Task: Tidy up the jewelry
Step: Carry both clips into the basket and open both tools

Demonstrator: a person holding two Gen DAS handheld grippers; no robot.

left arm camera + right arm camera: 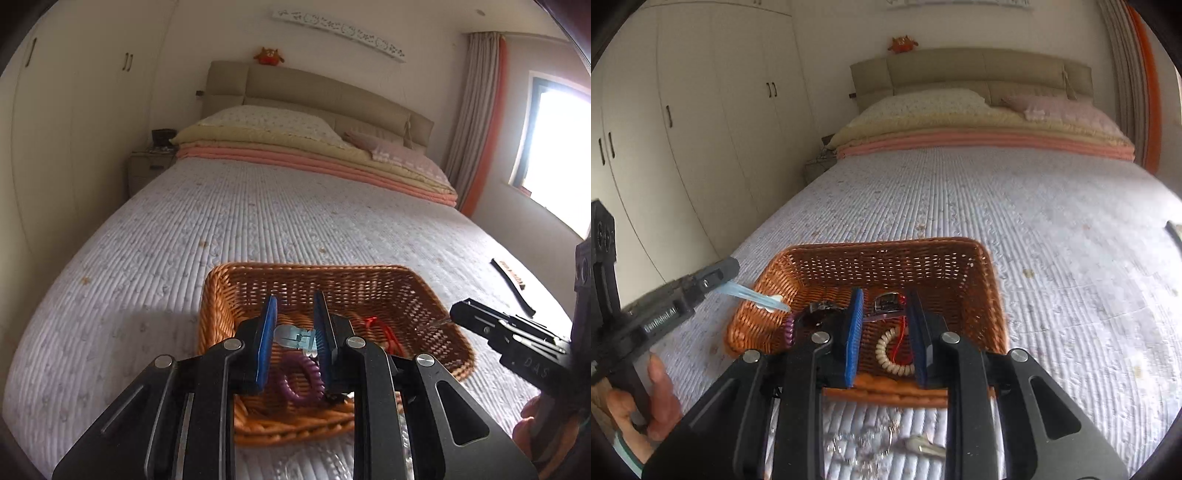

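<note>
Left tool (295, 332) holding pale blue hair clip (295, 338) over basket (332, 277), right tool (884, 328) open, empty.

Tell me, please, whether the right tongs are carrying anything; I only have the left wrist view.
Observer: No. The right tongs are open over the basket, with nothing between them.
Operator: Is any jewelry lying outside the basket?
Observer: Yes, a silver chain lies on the quilt just short of the near rim.
Operator: What sits below the right tongs?
Observer: A cream coil tie, inside the basket.
</note>
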